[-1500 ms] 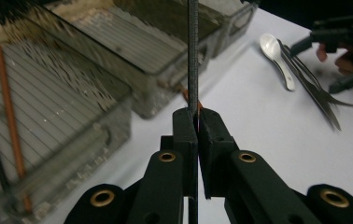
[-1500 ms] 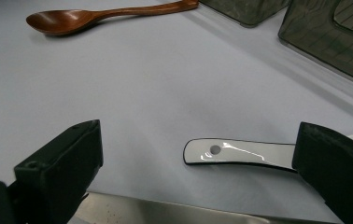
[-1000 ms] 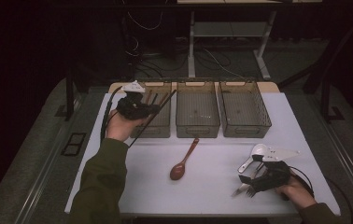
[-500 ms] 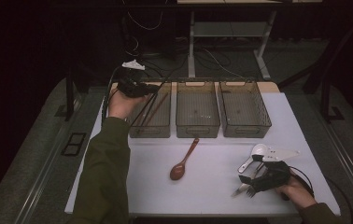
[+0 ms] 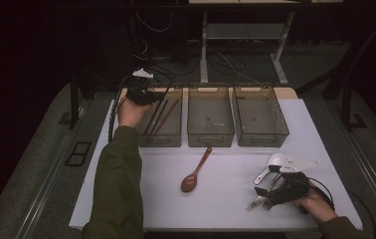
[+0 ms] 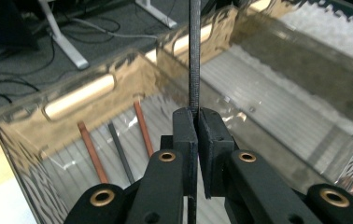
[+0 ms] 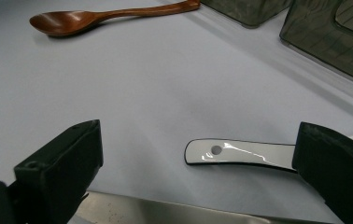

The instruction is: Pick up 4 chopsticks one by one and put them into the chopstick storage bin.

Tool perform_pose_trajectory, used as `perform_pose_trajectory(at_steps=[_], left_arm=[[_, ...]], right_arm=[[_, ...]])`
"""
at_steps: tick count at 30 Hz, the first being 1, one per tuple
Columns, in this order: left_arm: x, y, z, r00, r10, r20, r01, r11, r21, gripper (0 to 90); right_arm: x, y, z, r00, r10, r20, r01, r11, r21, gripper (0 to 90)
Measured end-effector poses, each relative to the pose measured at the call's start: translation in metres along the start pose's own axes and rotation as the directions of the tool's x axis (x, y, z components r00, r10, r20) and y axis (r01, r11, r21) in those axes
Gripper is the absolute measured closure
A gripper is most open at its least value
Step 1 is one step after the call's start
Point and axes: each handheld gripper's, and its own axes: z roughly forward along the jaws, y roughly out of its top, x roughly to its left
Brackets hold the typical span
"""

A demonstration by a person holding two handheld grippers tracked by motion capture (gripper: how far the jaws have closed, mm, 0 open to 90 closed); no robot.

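Observation:
My left gripper hangs over the far end of the left bin. Its jaws are shut on a thin black chopstick, which sticks out past the pads above the bin. Three more chopsticks lie inside the bin: two brown and one black. At the near right of the table my right gripper stands open. The white spoon handle lies on the table between its jaws, untouched. A brown wooden spoon rests mid-table.
Two more smoky plastic bins, the middle and the right, stand beside the left one. A piece of metal cutlery lies under the right gripper. The white table ends close to my right hand.
My left hand has carried the black chopstick away from me to the far end of the left bin. The right hand has stayed put.

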Motion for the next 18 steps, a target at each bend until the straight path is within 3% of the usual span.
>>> perform_pose_trajectory(at_steps=[6,8,10,18], left_arm=[[0.006,-0.017,0.013,0.9989,-0.044,-0.015,0.045,0.9972,0.06,85.2],[0.006,-0.021,0.016,0.998,-0.041,-0.047,0.044,0.9965,0.071,82.8],[0.006,-0.024,0.017,0.9967,-0.048,-0.066,0.052,0.997,0.058,70.1],[0.004,-0.024,0.016,0.9971,-0.048,-0.06,0.05,0.9976,0.046,53.8]], right_arm=[[0.0,0.0,0.001,1.0,-0.001,0.0,0.001,1.0,0.002,1.8],[0.0,0.0,0.001,1.0,-0.002,0.001,0.002,1.0,0.002,1.8],[0.0,0.0,0.001,1.0,-0.001,0.001,0.001,1.0,0.002,1.8],[0.0,0.0,0.001,1.0,-0.002,0.001,0.002,1.0,0.003,1.8]])
